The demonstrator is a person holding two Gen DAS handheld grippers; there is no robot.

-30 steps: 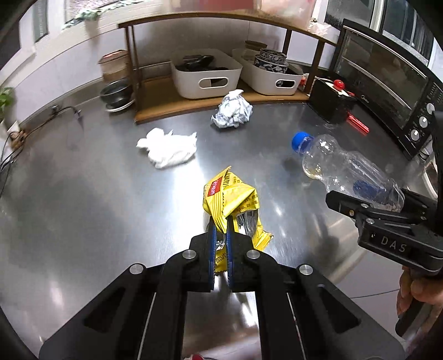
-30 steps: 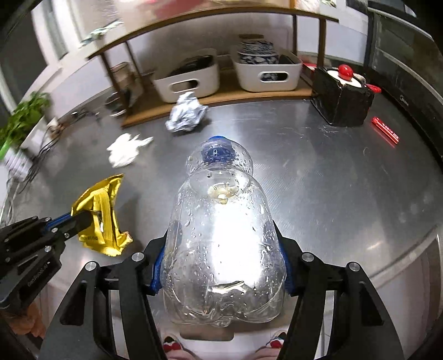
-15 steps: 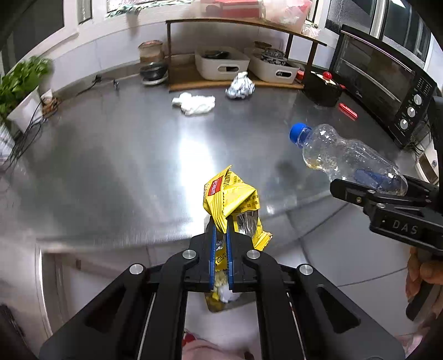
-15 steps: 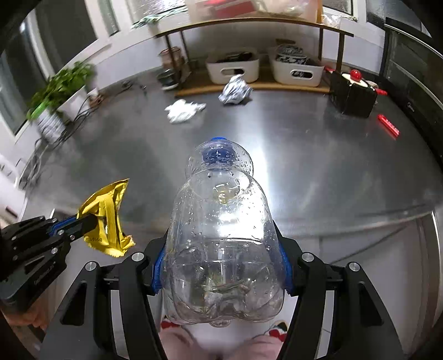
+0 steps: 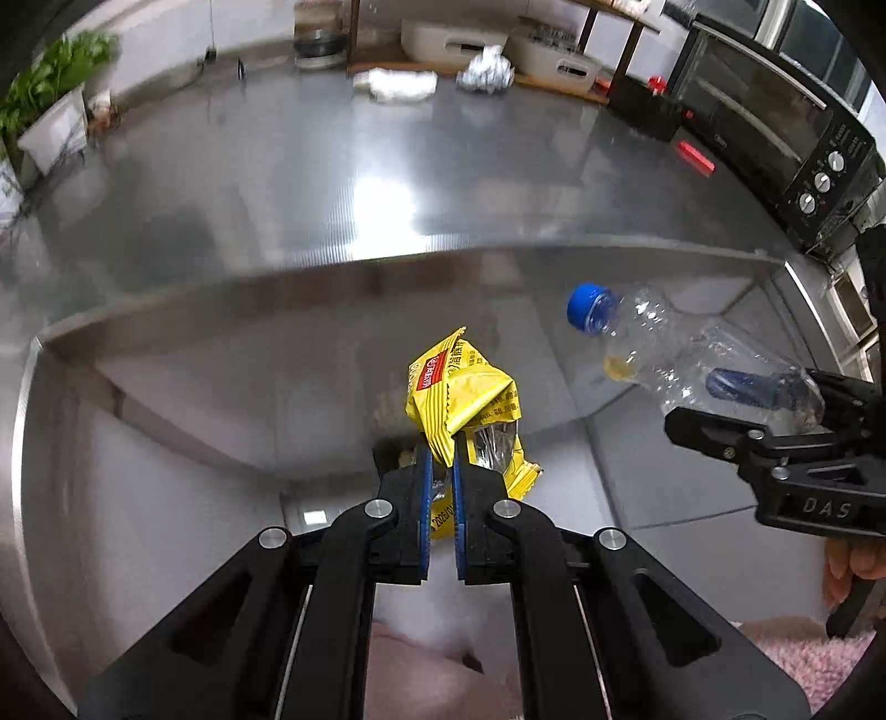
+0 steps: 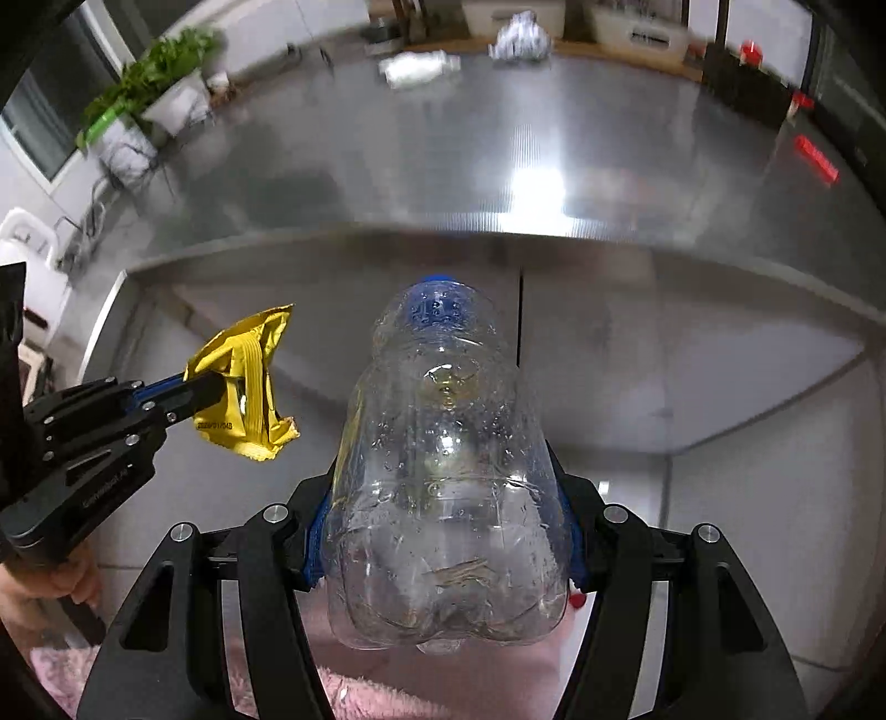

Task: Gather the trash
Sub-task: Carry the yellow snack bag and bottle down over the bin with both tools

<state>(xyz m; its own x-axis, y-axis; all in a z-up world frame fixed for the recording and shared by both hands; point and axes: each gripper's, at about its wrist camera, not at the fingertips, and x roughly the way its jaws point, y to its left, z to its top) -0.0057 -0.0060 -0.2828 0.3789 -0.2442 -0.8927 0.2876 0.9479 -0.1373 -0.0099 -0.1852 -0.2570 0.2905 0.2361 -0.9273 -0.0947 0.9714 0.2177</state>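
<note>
My left gripper (image 5: 440, 471) is shut on a crumpled yellow snack wrapper (image 5: 465, 399), held in the air in front of the steel counter's front edge; it also shows in the right wrist view (image 6: 243, 387). My right gripper (image 6: 443, 531) is shut on a clear plastic bottle (image 6: 443, 476) with a blue cap, cap pointing forward; the bottle also shows in the left wrist view (image 5: 692, 360). On the counter far back lie a white crumpled tissue (image 5: 398, 83) and a ball of foil (image 5: 487, 69).
The steel counter (image 5: 387, 183) carries a black toaster oven (image 5: 775, 127) at right, a wooden shelf with white bins (image 5: 454, 39), a black box (image 5: 645, 108), a red item (image 5: 696, 157) and a potted plant (image 5: 44, 105) at left. Grey floor tiles lie below.
Both grippers have pulled back from the counter and now hang in front of and below its edge, each still holding its item. The counter items look farther away.
</note>
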